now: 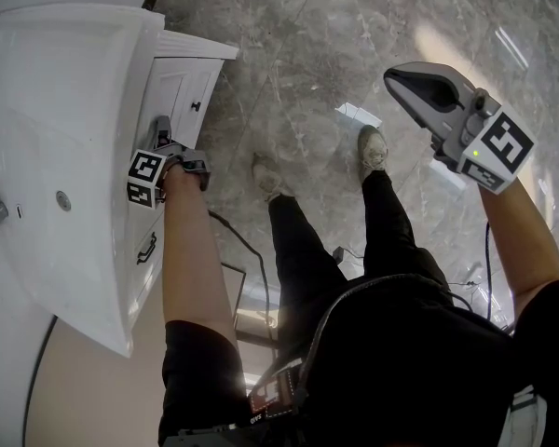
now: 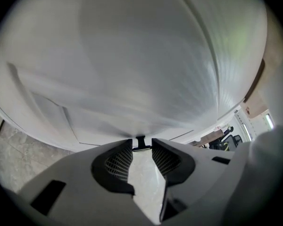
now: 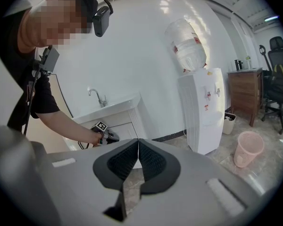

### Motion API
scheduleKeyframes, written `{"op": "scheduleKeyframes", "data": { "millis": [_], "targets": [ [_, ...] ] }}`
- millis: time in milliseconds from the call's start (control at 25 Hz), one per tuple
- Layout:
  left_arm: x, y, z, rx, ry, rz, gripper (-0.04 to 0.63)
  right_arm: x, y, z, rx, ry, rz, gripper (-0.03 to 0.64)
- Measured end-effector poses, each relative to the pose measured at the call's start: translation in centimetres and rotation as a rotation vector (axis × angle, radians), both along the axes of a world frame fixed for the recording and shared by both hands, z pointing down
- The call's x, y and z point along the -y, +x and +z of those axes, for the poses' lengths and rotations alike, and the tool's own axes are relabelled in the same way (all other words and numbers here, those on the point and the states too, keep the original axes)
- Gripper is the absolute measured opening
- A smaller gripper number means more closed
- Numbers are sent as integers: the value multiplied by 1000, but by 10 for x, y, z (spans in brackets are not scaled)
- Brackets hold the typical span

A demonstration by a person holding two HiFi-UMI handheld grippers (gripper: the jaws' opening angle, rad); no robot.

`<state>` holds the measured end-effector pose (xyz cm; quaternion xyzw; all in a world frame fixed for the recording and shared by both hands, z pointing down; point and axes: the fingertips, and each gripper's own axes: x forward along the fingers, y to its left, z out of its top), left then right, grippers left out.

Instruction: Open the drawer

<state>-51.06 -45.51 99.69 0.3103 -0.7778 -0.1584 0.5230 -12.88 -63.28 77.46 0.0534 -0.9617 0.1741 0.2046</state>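
Observation:
A white vanity cabinet [image 1: 182, 82] stands under a white washbasin [image 1: 65, 110] at the left of the head view. My left gripper [image 1: 160, 130] is pressed up to the cabinet front, its marker cube toward me. In the left gripper view a small black handle [image 2: 140, 142] on the white drawer front [image 2: 132, 79] sits in the gap between the fingertips, and my left gripper [image 2: 142, 147] stands partly open around it. My right gripper [image 1: 399, 80] is raised over the floor at the right, away from the cabinet. Its pads meet with nothing between them [image 3: 138, 147].
Another black pull [image 1: 147, 248] and a small knob [image 1: 196, 107] sit on the same cabinet front. Cables [image 1: 247, 250] trail on the marble floor by my feet. A water dispenser [image 3: 203, 112], a pink basket [image 3: 249, 147], a wooden cabinet [image 3: 245, 88] and an office chair [image 3: 278, 79] stand further right.

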Motion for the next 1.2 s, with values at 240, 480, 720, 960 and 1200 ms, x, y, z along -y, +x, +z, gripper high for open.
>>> {"op": "scheduleKeyframes", "data": {
  "millis": [240, 480, 720, 960, 1200],
  "targets": [
    [-5, 36, -2, -32, 6, 25, 127, 3, 10, -5, 4, 6, 10, 3],
    [-10, 65, -1, -34, 9, 43, 127, 4, 26, -14, 11, 26, 25, 3],
    [-16, 85, -1, -37, 7, 42, 127, 0, 40, -18, 9, 34, 26, 3],
    [-20, 106, -1, -40, 6, 39, 127, -1, 53, -22, 10, 39, 31, 3],
    [-24, 124, -1, -46, 3, 35, 127, 3, 67, -29, 15, 52, 39, 3]
  ]
}}
